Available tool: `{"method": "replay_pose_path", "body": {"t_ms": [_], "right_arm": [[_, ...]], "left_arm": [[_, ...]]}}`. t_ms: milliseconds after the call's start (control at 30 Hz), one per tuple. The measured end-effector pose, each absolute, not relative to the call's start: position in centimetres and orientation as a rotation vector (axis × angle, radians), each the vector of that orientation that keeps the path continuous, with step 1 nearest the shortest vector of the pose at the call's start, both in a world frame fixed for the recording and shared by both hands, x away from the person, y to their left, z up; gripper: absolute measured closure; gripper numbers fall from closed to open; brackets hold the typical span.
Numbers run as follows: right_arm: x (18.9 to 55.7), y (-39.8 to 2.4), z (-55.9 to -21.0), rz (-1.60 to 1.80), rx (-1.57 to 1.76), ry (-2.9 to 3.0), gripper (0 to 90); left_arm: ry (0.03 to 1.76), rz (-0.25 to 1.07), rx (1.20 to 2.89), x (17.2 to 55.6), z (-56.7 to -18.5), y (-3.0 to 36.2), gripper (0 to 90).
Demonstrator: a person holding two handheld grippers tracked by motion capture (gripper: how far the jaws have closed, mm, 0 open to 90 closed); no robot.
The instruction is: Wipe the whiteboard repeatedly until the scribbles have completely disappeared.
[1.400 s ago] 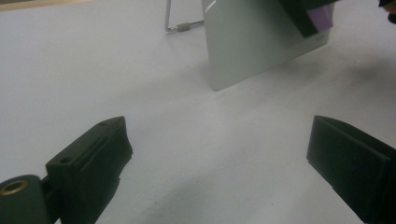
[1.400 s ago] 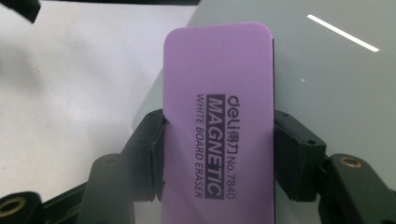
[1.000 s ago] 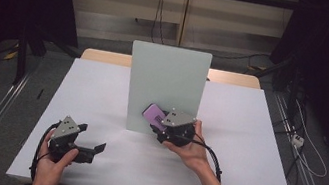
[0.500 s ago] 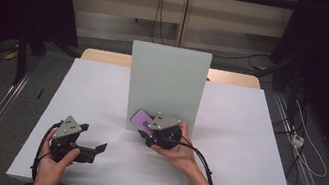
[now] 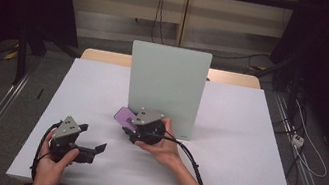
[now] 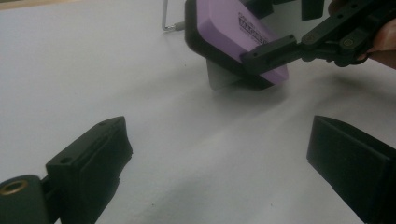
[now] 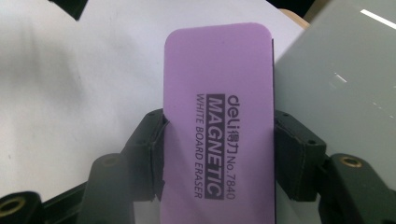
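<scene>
The purple magnetic whiteboard eraser [image 7: 219, 121] is clamped by its long sides in the right gripper [image 5: 131, 123] and is carried clear of the white table [image 5: 239, 176], just in front of the upright grey board [image 5: 166, 85]; judged from this, the pick-up is done and putting it down remains. The left gripper [image 5: 92, 147] is held wide open on nothing, near the table's front edge. Ample bare surface is offered left of the board, well away from the edges.

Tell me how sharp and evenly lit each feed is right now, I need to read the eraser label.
Right gripper view: eraser label sharp and readable, a bright glare streak on the grey board. Left gripper view: soft overall, its own fingers blurred, soft shadows on the table. High view: table evenly lit, surroundings dark, eraser label too small to read.
</scene>
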State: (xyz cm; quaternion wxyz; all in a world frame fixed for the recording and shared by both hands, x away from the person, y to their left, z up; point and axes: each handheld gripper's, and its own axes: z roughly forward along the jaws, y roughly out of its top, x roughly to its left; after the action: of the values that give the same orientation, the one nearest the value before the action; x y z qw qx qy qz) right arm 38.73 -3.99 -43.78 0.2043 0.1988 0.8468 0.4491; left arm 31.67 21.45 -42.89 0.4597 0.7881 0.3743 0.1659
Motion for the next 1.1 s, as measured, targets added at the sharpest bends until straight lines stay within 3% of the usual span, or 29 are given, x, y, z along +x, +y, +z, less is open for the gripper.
{"method": "replay_pose_path", "body": {"t_ms": [400,1100], "right_arm": [[38.7,-3.3,-44.0,1.232,0.520,2.376,41.7],[38.0,-10.8,-40.7,1.181,0.610,2.242,41.6]], "left_arm": [[0.926,0.409,1.937,31.5,-42.9,21.6,5.8],[0.929,0.410,1.940,31.6,-42.9,21.5,5.8]]}}
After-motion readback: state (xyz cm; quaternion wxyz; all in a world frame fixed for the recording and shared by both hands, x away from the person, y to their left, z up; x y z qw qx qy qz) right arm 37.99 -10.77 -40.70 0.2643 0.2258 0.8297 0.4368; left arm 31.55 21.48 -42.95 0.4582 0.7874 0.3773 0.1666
